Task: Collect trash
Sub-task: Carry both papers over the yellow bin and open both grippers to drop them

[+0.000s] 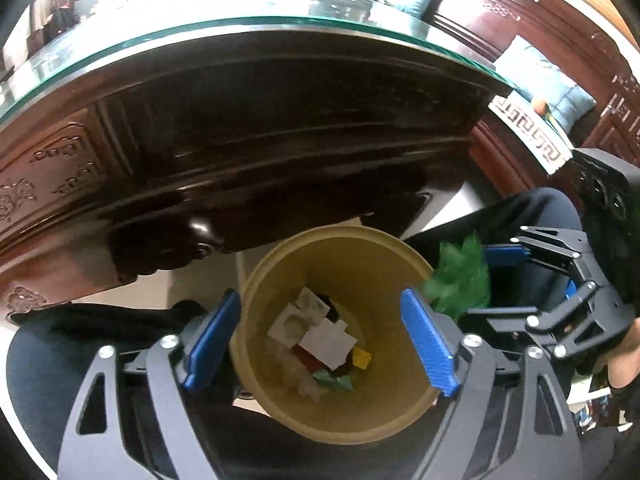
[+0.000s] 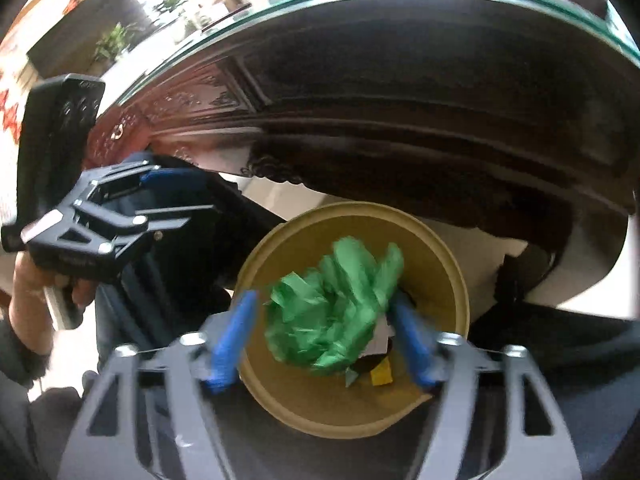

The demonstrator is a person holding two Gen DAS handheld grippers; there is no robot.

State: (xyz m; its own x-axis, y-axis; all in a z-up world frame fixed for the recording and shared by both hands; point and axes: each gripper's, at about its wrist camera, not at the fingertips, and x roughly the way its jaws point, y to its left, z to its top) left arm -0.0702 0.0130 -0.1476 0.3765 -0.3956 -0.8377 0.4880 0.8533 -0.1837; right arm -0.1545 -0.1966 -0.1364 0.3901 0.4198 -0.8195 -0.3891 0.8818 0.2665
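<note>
A tan round waste bin (image 1: 340, 248) stands on the floor below a dark carved wooden table. It holds white paper scraps (image 1: 328, 340), a yellow piece (image 1: 361, 358) and other litter. My left gripper (image 1: 320, 340) is open and empty above the bin's mouth. My right gripper (image 2: 324, 336) hovers over the bin (image 2: 280, 248) with its jaws wide; a crumpled green plastic wad (image 2: 336, 312) sits between them, and I cannot tell if the pads touch it. The wad also shows in the left wrist view (image 1: 460, 276) at the bin's right rim, next to the right gripper (image 1: 496, 280).
The glass-topped wooden table (image 1: 240, 92) overhangs the bin closely. A carved wooden bench with teal cushions (image 1: 552, 84) stands at the right. Pale floor tiles (image 2: 460, 240) surround the bin. The left gripper (image 2: 176, 196) and hand show at the left of the right wrist view.
</note>
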